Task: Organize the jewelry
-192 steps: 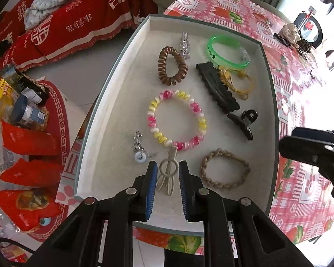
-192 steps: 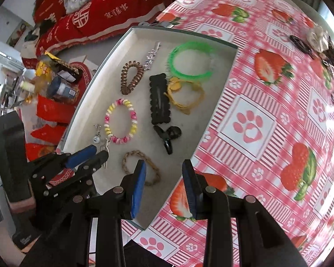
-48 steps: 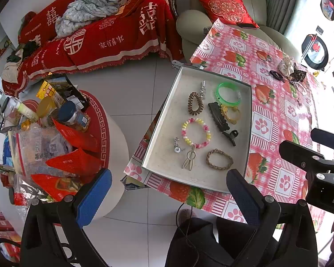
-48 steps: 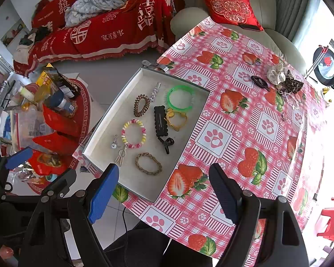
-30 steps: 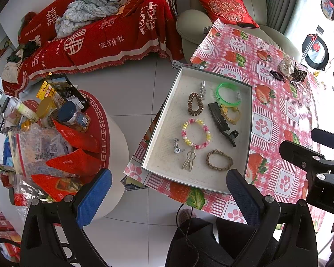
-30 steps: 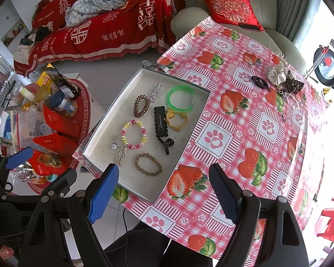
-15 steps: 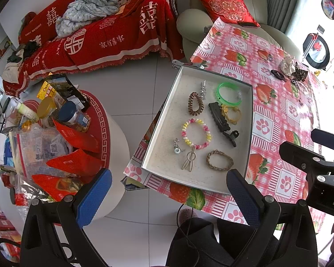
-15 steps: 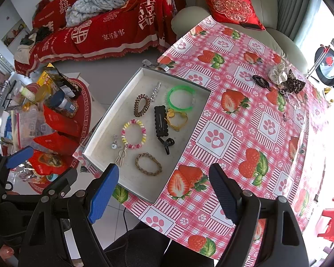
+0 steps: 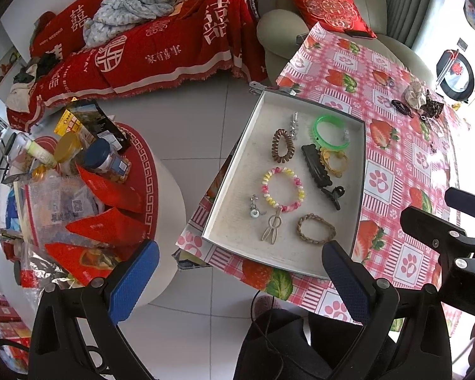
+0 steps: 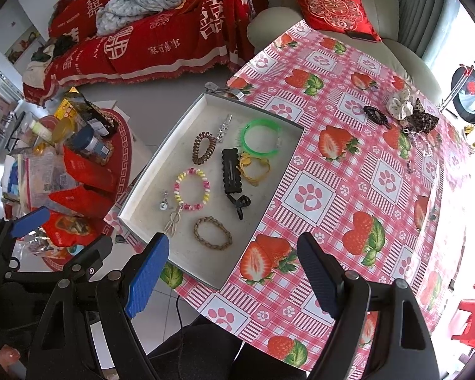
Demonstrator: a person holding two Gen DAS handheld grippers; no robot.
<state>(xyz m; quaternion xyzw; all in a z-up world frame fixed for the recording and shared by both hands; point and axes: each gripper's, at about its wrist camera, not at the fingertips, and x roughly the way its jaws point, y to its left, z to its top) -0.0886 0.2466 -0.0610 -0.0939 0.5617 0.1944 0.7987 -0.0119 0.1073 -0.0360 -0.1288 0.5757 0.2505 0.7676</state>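
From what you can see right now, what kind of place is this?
Most likely a home living room: a sofa under a red throw, an armchair with a red cushion, and a table with a strawberry cloth holding a tray of jewelry.

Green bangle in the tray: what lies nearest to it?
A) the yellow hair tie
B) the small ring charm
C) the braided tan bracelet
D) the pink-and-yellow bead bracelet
A: the yellow hair tie lies right against the green bangle in the tray, while the other three lie farther toward the tray's near end.
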